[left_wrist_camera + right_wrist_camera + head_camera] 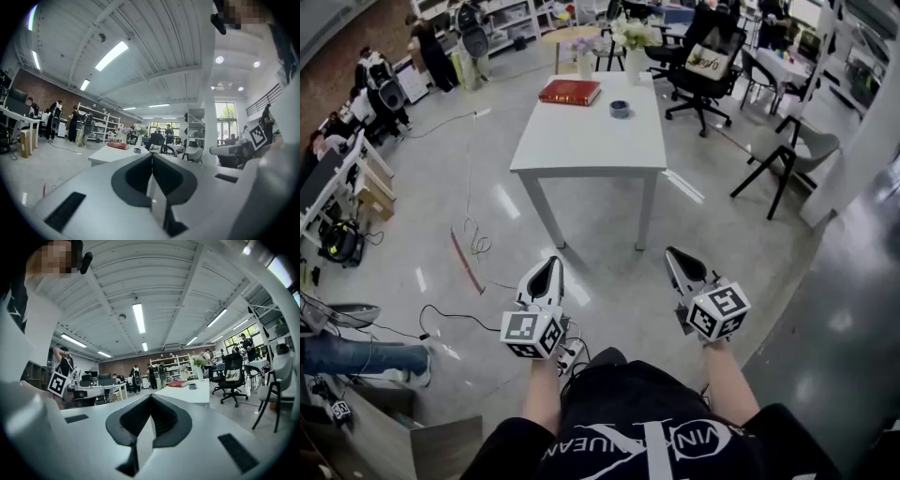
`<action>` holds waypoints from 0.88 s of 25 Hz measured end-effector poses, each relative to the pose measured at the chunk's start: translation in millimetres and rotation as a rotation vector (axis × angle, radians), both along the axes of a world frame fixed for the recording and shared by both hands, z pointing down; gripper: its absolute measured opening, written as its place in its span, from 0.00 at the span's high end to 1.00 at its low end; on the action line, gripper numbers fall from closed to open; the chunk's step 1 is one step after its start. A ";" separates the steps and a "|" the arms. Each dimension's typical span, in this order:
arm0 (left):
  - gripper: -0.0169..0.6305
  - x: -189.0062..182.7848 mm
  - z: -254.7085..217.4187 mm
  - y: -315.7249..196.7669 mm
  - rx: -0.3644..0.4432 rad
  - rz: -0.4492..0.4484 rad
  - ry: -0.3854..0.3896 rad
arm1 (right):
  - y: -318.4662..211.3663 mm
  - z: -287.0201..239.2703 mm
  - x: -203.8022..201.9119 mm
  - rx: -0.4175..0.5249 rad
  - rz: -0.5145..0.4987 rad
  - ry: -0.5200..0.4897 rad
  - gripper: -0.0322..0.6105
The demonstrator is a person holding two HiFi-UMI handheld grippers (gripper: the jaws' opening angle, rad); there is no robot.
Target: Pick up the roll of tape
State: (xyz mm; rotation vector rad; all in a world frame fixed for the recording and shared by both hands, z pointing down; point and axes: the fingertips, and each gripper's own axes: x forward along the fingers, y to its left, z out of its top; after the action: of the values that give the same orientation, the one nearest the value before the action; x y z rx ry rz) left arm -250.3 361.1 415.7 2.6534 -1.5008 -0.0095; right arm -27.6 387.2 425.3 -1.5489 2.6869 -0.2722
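Grey tape [620, 109] on table [581, 150], well apart: 1 o'clock from left gripper [550, 266], 11 o'clock from right gripper [677, 257], both closed, empty.

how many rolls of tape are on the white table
1. The roll of tape lies at the far end of the white table, just right of the red book. No other shows, though the vase could hide one.

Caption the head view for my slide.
Shut, the left gripper and right gripper face a white table holding tape roll, book and vase.
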 end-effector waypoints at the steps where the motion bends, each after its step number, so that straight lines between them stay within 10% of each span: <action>1: 0.97 1.2 1.0 0.5 -0.003 0.001 -0.001 | -0.7 0.8 3.3 -0.004 0.016 0.000 0.94; 22: 0.97 64.0 17.5 -105.6 -0.049 0.079 0.000 | -89.3 20.5 56.0 -0.065 0.078 -0.072 0.82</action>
State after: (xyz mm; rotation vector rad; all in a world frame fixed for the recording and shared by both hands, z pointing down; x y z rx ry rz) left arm -186.2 255.5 433.2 2.6710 -1.3773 0.0320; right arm 28.4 297.9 445.8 -1.6232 2.5811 -0.4081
